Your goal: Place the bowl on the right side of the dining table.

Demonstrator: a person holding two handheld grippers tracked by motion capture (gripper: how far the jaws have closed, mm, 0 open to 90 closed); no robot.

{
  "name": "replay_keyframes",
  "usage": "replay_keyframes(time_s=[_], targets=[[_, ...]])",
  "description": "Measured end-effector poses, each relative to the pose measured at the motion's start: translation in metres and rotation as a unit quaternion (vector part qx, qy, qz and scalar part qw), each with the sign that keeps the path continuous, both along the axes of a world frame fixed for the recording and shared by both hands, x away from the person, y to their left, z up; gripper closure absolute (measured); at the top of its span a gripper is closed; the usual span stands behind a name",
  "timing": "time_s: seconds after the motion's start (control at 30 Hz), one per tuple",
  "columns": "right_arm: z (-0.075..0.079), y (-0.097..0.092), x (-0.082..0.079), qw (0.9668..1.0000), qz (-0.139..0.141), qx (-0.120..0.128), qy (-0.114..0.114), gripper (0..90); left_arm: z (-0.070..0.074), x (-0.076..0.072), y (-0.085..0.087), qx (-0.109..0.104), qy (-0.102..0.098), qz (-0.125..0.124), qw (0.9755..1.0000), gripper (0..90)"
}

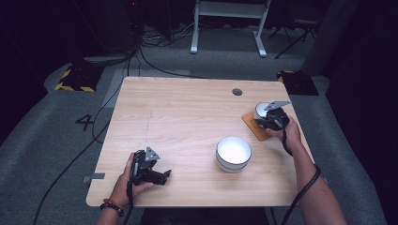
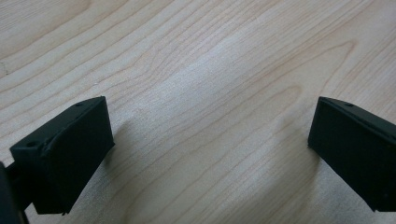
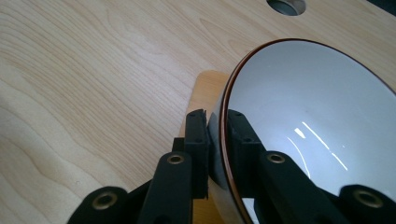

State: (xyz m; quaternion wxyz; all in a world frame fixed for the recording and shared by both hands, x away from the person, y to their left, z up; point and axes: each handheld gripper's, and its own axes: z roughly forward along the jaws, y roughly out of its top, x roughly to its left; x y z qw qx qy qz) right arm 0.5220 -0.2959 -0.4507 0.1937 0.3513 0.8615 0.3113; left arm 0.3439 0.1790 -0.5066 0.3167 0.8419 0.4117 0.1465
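1. Nearest the camera, the left claw (image 1: 165, 175) rests wide apart and empty on the surface (image 1: 187, 117), at seven o'clock.
2. White bowl (image 1: 233, 153) stands between both hands.
3. At two o'clock, the right claw (image 3: 215, 135) pinches the small bowl (image 3: 303, 116) by its rim over the wooden coaster (image 3: 205, 91); the left hand is well apart.

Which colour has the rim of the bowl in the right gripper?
Dark reddish-brown rim, best in the right gripper view.

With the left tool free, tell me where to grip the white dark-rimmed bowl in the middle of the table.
Take the white dark-rimmed bowl by its rim, one jaw inside and one outside the wall, coming from above on its left, the side nearest the open left tool. It stands upright and looks empty, and its wall looks thin enough to pinch.
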Motion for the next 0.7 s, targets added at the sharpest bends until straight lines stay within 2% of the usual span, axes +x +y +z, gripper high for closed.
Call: replay_keyframes(time_s=[0.07, 0.13, 0.2, 0.37, 0.53, 0.7], targets=[[-0.0004, -0.0014, 0.0007, 1.0, 0.002, -0.004, -0.002, 77.1, 0.0001, 0.0001, 0.0, 0.0, 0.0, 0.0, 1.0, 0.1], [-0.0001, -0.0008, -0.0004, 1.0, -0.003, 0.006, 0.003, 76.9, -0.0001, -0.0001, -0.0002, -0.002, 0.001, 0.001, 1.0, 0.1], [0.0, -0.0017, 0.0001, 1.0, 0.003, 0.001, 0.001, 76.2, -0.0001, -0.0002, -0.0001, 0.0, 0.001, 0.0, 1.0, 0.2], [-0.0001, -0.0004, -0.0015, 1.0, -0.001, 0.008, 0.004, 72.6, 0.0001, -0.0003, -0.0001, -0.001, 0.002, 0.0, 1.0, 0.2], [-0.0001, -0.0005, -0.0018, 1.0, 0.002, 0.0, 0.004, 69.0, 0.0, -0.0003, -0.0002, -0.001, 0.002, 0.001, 1.0, 0.2], [0.0005, -0.0028, -0.0018, 0.9999, -0.005, 0.015, 0.006, 63.6, 0.0001, -0.0003, -0.0002, -0.001, 0.002, 0.001, 1.0, 0.2]])
